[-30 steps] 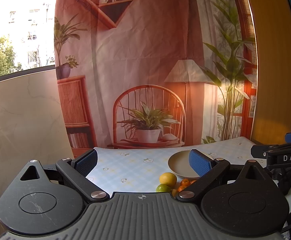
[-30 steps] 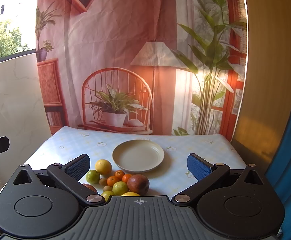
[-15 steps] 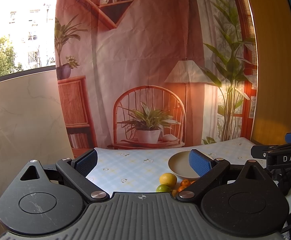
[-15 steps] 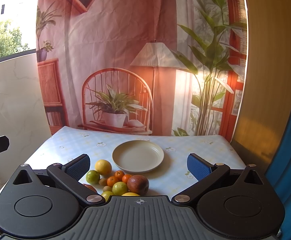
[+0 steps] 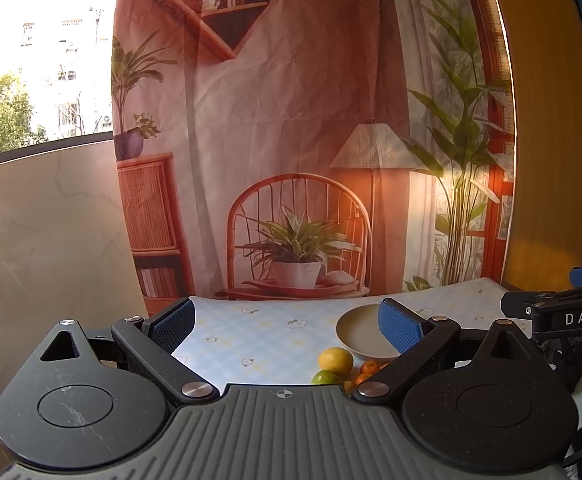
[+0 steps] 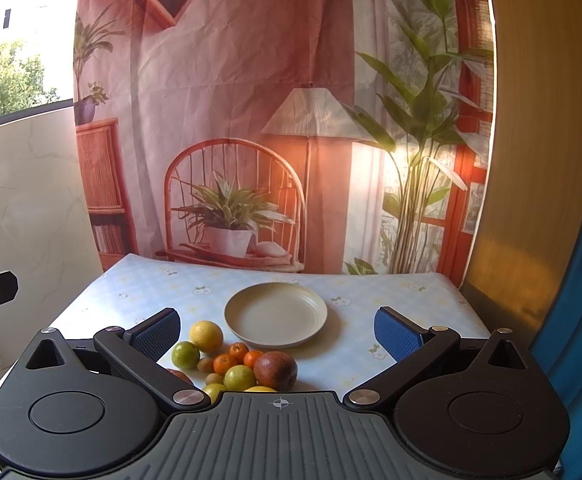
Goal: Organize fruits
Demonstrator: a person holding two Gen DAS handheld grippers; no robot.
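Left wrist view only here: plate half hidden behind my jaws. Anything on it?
Observer: No, the plate is bare in the right wrist view.
Operator: I count a lemon, a lime, two oranges. More?
Observer: Yes, a dark red apple sits at the pile's right edge, hidden from you.
Operator: Right gripper holding anything?
Observer: No, the right gripper has its jaws wide apart, nothing between them.

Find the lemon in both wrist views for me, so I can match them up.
Left wrist: lemon lower right of centre, just left of the plate.
Right wrist: lemon lower left of centre, again left of the plate.
Shared landmark: the plate.
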